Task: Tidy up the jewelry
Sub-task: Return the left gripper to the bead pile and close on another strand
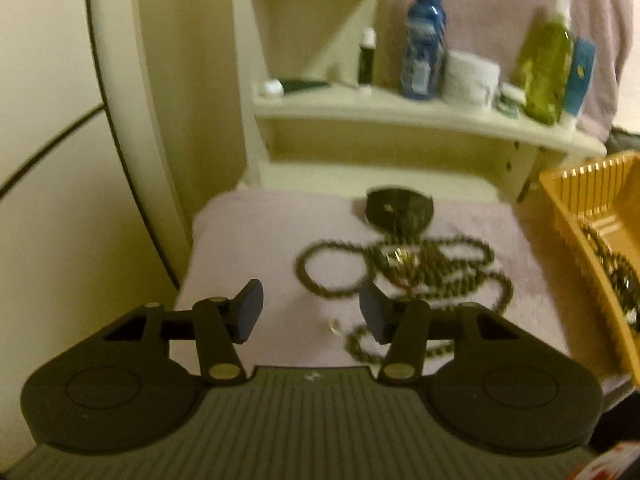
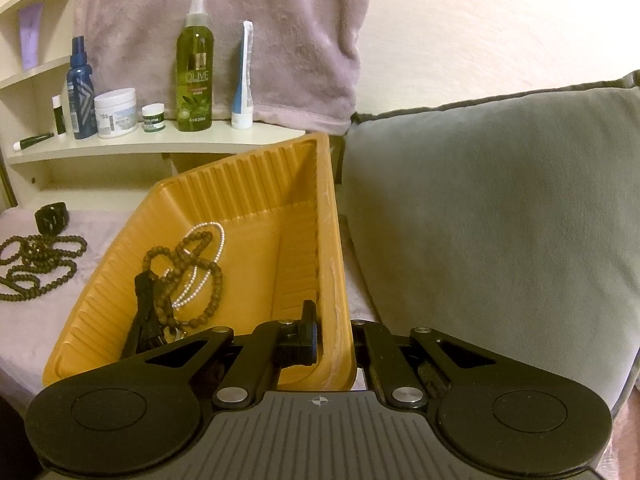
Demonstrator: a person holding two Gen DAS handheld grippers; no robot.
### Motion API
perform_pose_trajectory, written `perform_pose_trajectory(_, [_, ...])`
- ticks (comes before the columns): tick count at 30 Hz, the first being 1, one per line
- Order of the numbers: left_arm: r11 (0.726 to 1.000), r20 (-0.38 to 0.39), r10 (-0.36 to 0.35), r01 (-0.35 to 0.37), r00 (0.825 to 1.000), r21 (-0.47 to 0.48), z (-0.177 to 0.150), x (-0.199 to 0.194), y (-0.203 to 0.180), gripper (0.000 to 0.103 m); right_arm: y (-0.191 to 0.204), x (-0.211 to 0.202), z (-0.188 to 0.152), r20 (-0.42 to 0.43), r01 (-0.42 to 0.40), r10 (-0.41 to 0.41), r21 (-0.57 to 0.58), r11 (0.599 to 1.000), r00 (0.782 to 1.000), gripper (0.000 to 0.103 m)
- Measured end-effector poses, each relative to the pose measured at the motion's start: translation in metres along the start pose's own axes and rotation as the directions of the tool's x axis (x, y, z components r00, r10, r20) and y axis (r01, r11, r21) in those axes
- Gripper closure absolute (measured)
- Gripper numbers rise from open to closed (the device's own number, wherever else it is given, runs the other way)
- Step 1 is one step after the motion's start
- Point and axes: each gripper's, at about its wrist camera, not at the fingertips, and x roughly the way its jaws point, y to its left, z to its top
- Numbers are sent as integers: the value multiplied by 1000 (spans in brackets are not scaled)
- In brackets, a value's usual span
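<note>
We judge the tray [image 2: 256, 208] light and stiff, tilted up off the cloth [image 1: 248, 240]; its side wall is the natural hold. The right claw [image 2: 334, 334] is clamped shut on that wall, with beads [image 2: 200, 264] and a pearl strand [image 2: 212, 256] pooled inside. The bead tangle [image 1: 400, 268] on the cloth looks light, limp and prone to snag; we would pinch one loop. The left claw [image 1: 310, 312] stands half open just short of it, holding nothing.
</note>
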Motion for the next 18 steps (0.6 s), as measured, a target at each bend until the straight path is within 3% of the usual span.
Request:
perform_pose_trajectory(2, [1000,-9,5,-5,1000,11,-8,6,-6,57,0,1,0,-2,1,-1,-2,1000,1000,99])
perform_pose_trajectory(7, [1000,-5,16,-16,1000,23,-18,18,-13,78,0,1,-1,-6,4,-4,-5,1000,1000,99])
perform_pose_trajectory(18, [997,-22,37,-35,999,66,-24,30,-15,84,0,4,-1,-10,12,-12,-10,1000,1000,99])
